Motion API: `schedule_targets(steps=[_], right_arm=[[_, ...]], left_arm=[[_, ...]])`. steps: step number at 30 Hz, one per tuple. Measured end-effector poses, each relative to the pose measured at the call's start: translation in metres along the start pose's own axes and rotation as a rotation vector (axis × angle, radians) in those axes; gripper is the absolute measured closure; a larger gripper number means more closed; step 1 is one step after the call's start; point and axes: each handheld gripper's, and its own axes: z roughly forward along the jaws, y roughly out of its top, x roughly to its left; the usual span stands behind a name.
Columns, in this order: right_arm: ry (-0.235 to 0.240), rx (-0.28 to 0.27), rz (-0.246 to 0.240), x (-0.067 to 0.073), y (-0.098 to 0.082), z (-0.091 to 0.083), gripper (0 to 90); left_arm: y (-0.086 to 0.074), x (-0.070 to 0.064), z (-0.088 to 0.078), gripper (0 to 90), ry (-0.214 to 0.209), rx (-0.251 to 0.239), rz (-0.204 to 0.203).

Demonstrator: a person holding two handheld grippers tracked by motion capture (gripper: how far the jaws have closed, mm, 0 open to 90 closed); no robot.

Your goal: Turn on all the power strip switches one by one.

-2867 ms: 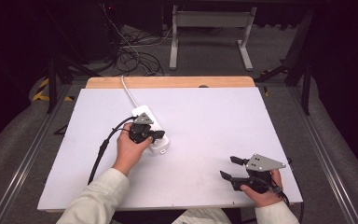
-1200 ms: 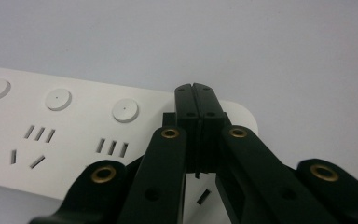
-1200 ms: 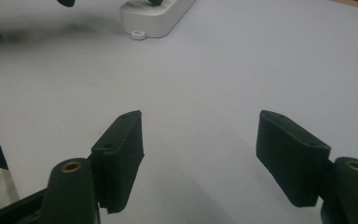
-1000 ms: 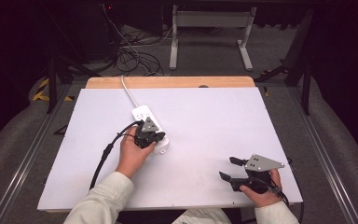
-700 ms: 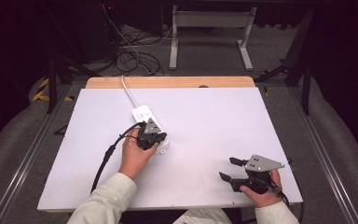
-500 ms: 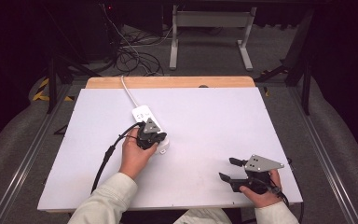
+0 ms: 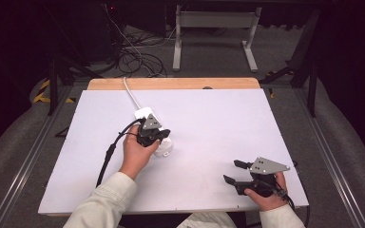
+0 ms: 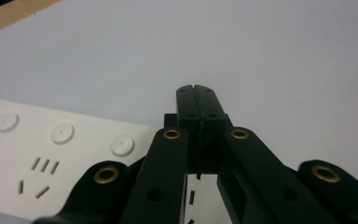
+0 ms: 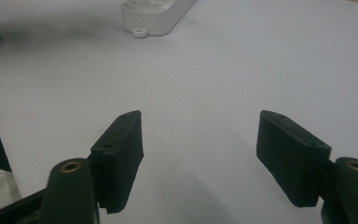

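Power strip (image 7: pixel 145 115) lies on the white table (image 7: pixel 209 118), at about ten o'clock from the table's middle, with its white cord (image 7: pixel 129 93) running off the far edge at twelve o'clock. In the left gripper view its face (image 8: pixel 51 154) shows round buttons and slotted sockets. The left gripper (image 8: pixel 197 95) sits right over the near end of the strip, its jaws pressed flat together with nothing between them, so it looks set to push on a switch or socket with the joined tips rather than grasp. The right gripper (image 9: pixel 198 140) rests at about five o'clock on the table, well apart from the strip, its jaws spread wide and empty.

Judging by its look, the strip is a stiff, hard plastic bar, fairly light, with a smooth shell that could slide on the table when prodded. The cord will tug and swing it. The best hold would be across the narrow width of the body, on the long side walls, away from the buttons.
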Motion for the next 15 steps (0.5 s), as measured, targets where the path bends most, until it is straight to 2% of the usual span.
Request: schedule_targets(steps=[3, 8, 10, 15], right_arm=[[0.002, 0.004, -0.005, 0.001, 0.000, 0.000, 32.3], [0.001, 0.001, -0.004, 0.001, 0.000, 0.000, 32.4], [0.002, 0.002, -0.004, 0.001, 0.000, 0.000, 32.4], [0.003, 0.002, -0.003, 0.000, 0.000, 0.000, 32.3]], left_arm=[[0.007, 0.001, -0.004, 90.0, 0.004, -0.002, 0.020], [0.009, 0.007, -0.004, 90.0, 0.027, 0.002, 0.011], [0.008, 0.010, -0.003, 90.0, 0.026, 0.008, -0.008], [0.003, 0.019, 0.000, 90.0, 0.047, 0.022, -0.010]])
